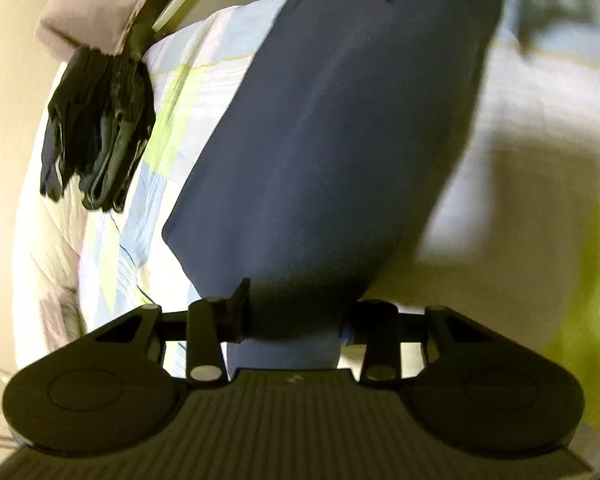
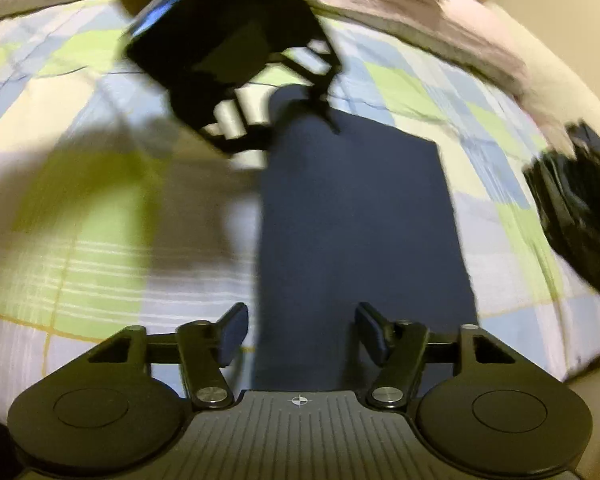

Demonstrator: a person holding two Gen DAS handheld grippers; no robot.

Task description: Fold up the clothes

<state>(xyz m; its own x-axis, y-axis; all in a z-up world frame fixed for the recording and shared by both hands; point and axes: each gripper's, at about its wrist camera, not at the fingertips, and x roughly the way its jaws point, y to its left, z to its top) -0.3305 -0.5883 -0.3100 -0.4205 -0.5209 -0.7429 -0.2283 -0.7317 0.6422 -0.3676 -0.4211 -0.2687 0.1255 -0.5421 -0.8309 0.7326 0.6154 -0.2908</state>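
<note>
We have the navy garment (image 2: 364,216) lying as a long narrow strip on the checked quilt (image 2: 80,240) of the bed, already doubled lengthwise by the look of its straight edges. Our left tool (image 1: 296,320) has one end of it pinched: the cloth runs straight into the fingers and bunches there, so that tool is clamped on the garment. In the right wrist view the same tool shows as a dark shape over the far end of the strip. Our right tool (image 2: 302,334) hovers over the near end with its fingers apart and nothing between them, the cloth passing below.

The held end seems to be travelling along the strip, though the blur makes us unsure how high it is. To do this fold well, we should keep the held end square to the long edges, carry it low so the cloth does not swing or twist, and lay it edge on edge. The free tool can pin or pinch the near end so the strip does not drag across the quilt.

The left tool is tipped steeply down, looking along the garment. The right tool is level with the bed and points along the strip. A dark folded pile (image 1: 96,128) sits near the bed's edge, well apart from our work.
</note>
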